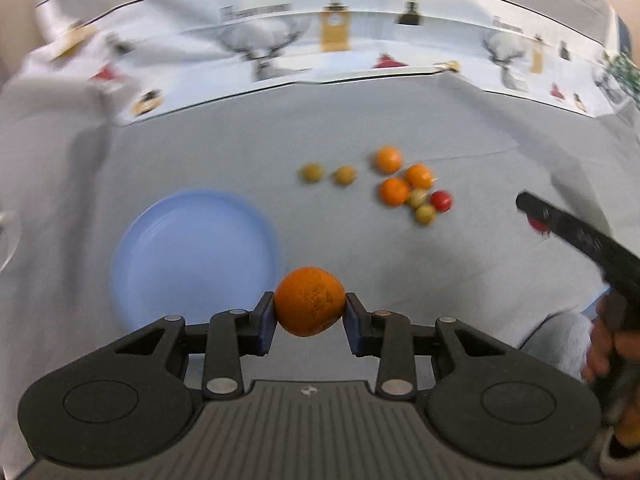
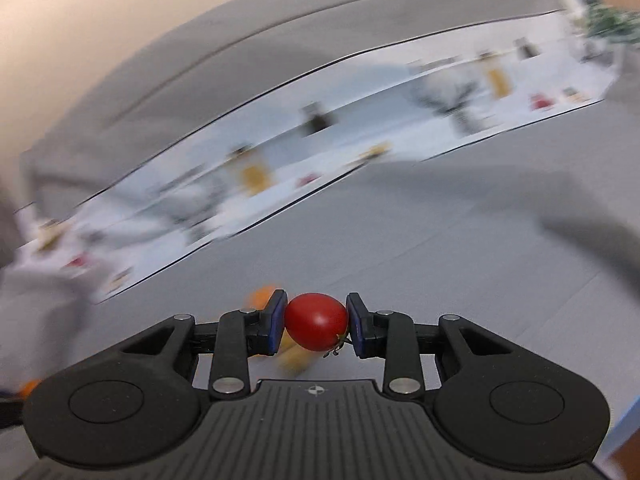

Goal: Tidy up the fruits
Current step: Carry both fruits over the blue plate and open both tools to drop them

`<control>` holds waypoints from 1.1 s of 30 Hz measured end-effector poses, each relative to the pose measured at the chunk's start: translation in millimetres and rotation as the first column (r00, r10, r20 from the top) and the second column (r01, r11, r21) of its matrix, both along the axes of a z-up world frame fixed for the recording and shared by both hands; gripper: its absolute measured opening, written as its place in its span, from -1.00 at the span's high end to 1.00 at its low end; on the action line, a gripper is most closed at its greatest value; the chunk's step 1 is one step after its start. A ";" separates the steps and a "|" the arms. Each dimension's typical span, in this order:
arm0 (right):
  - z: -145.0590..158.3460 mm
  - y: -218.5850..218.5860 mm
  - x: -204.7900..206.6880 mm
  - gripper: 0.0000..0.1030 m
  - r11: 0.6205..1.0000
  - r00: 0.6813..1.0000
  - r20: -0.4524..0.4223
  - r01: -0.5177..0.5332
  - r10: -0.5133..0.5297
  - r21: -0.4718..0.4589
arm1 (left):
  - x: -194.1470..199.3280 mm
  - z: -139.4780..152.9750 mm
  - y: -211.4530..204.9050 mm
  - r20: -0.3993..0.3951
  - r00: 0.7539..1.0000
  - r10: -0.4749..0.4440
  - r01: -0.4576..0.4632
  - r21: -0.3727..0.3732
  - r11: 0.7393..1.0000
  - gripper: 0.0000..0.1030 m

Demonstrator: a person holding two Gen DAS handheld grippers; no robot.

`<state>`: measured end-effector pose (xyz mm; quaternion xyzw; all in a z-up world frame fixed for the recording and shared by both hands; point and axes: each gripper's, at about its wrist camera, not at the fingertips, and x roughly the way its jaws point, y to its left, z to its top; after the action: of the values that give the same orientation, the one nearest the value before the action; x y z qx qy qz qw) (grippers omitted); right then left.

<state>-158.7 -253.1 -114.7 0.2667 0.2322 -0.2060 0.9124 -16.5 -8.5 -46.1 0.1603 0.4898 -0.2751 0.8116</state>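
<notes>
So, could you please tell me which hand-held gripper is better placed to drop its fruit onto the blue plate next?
Probably the left hand-held gripper: its orange hangs beside the blue plate.

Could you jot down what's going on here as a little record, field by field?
Left hand-held gripper: shut on an orange, off the cloth
Right hand-held gripper: shut on a red tomato
Blue plate: nothing on it
Loose fruit pile: three oranges, small yellow-green fruits, one red
Surface: grey cloth
Picture quality: blurred
</notes>
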 end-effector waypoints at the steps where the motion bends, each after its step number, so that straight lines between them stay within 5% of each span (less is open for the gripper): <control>1: 5.5 15.5 -0.3 0.35 0.999 0.999 0.000 -0.044 0.044 0.026 | -4.3 2.0 13.4 -0.005 1.000 0.016 -0.016 0.001 1.000 0.24; 6: 28.7 90.2 -8.7 0.35 0.963 0.969 -0.007 -0.246 0.249 0.105 | -27.4 8.0 78.6 0.008 0.995 0.095 -0.095 0.005 0.995 0.24; 12: 54.4 152.6 -16.7 0.35 0.929 0.929 -0.046 -0.364 0.368 0.067 | -45.1 12.6 127.7 0.038 0.991 0.131 -0.129 -0.047 0.990 0.24; 23: 67.1 203.6 -10.1 0.35 0.912 0.903 -0.156 -0.409 0.400 -0.031 | -31.8 11.7 169.2 0.032 0.979 0.203 -0.197 -0.129 0.972 0.24; 33: 52.5 208.4 38.9 0.35 0.905 0.889 -0.219 -0.422 0.403 -0.049 | 14.3 -7.2 152.8 0.029 0.976 0.217 -0.213 -0.111 0.971 0.24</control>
<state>-119.8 -44.7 -62.2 0.1450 0.3657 -0.0445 0.9183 -2.2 144.3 -53.3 0.0683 0.4719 -0.2082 0.8540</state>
